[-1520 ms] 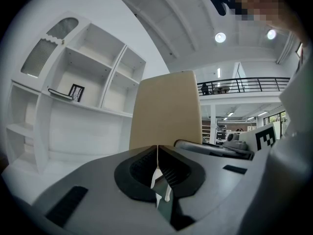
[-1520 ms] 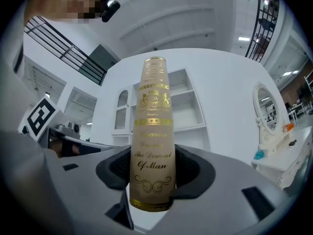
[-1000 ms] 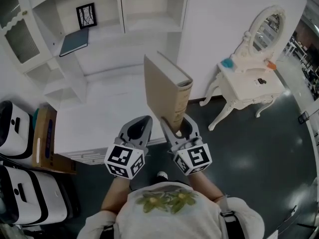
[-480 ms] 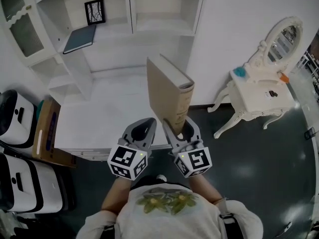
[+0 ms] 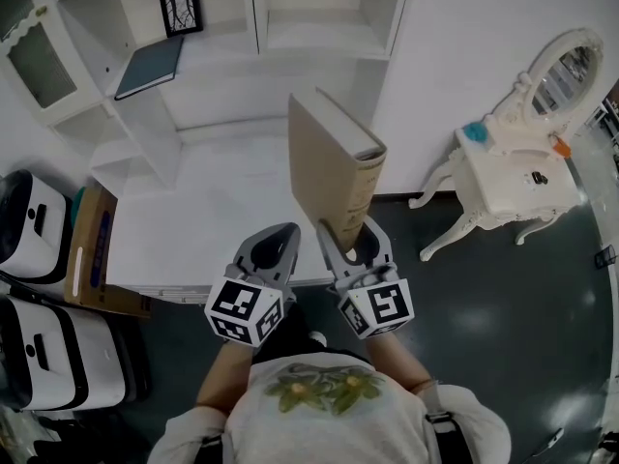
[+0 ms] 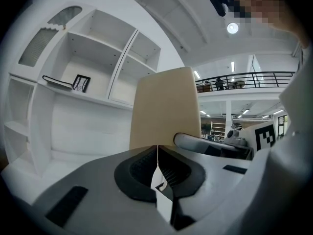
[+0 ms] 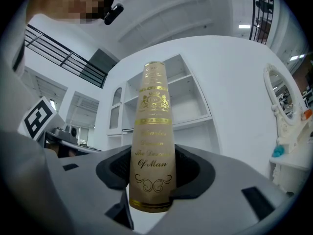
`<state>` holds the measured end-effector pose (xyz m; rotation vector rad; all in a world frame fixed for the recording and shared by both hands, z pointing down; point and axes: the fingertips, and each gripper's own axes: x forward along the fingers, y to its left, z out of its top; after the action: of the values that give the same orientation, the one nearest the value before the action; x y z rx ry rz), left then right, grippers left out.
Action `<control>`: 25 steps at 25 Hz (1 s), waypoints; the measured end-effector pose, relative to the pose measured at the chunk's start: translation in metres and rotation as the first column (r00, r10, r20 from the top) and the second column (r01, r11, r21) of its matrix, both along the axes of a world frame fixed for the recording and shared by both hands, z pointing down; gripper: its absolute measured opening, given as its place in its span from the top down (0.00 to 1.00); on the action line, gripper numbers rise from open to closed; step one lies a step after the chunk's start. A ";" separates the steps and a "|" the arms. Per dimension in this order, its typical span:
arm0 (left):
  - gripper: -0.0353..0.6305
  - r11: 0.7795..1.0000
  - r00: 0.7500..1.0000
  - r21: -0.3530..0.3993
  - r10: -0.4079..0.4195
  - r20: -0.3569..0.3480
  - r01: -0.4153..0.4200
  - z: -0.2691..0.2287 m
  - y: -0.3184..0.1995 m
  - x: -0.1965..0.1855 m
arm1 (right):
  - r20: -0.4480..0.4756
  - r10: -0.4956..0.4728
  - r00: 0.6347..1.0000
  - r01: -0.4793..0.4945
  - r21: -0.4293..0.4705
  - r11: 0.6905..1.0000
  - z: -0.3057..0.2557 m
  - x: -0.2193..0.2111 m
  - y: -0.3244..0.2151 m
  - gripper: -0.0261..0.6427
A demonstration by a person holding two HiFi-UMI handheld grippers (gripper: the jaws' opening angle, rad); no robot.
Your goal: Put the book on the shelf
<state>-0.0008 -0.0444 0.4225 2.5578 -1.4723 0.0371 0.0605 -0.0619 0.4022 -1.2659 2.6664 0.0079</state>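
Note:
A tan hardback book [image 5: 329, 177] with gold lettering on its spine [image 7: 152, 131] stands upright in my right gripper [image 5: 350, 242], whose jaws are shut on its lower end. It rises above the white counter [image 5: 203, 230] in front of the white shelf unit [image 5: 242, 46]. My left gripper [image 5: 274, 249] hovers just left of the right one, jaws shut with nothing between them [image 6: 157, 173]. In the left gripper view the book's cover [image 6: 164, 106] fills the middle, with the shelf compartments [image 6: 88, 77] behind it.
A dark blue book [image 5: 150, 66] lies on a shelf at upper left, beside a small black picture frame [image 5: 181, 8]. A white dressing table with an oval mirror [image 5: 522, 153] stands at right. White cases [image 5: 39, 288] and a cardboard box [image 5: 87, 249] sit at left.
The view has shifted slightly, so shelf and dressing table sit a little differently in frame. Both grippers and the book keep the same pose; the book stays gripped upright.

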 end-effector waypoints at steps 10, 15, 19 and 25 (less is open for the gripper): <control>0.90 0.998 0.999 0.020 0.053 0.011 -0.053 -0.011 -0.056 -0.011 | -0.007 0.035 0.999 -0.035 0.005 0.999 -0.008 -0.018 -0.045 0.62; 0.90 0.997 0.998 0.038 0.065 0.009 -0.065 -0.021 -0.083 -0.019 | -0.002 0.052 0.999 -0.052 0.029 0.998 -0.020 -0.024 -0.071 0.62; 0.90 0.995 0.996 0.042 0.088 0.014 -0.089 -0.024 -0.098 -0.018 | 0.001 0.060 0.998 -0.060 0.048 0.997 -0.027 -0.027 -0.087 0.62; 0.90 0.994 0.995 0.048 0.095 0.021 -0.095 -0.026 -0.116 -0.025 | 0.022 0.073 0.997 -0.074 0.057 0.996 -0.033 -0.031 -0.107 0.62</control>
<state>-0.0261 -0.1604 0.3964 2.6724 -1.3734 0.0385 0.0290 -0.1688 0.3691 -1.3381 2.5820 0.0821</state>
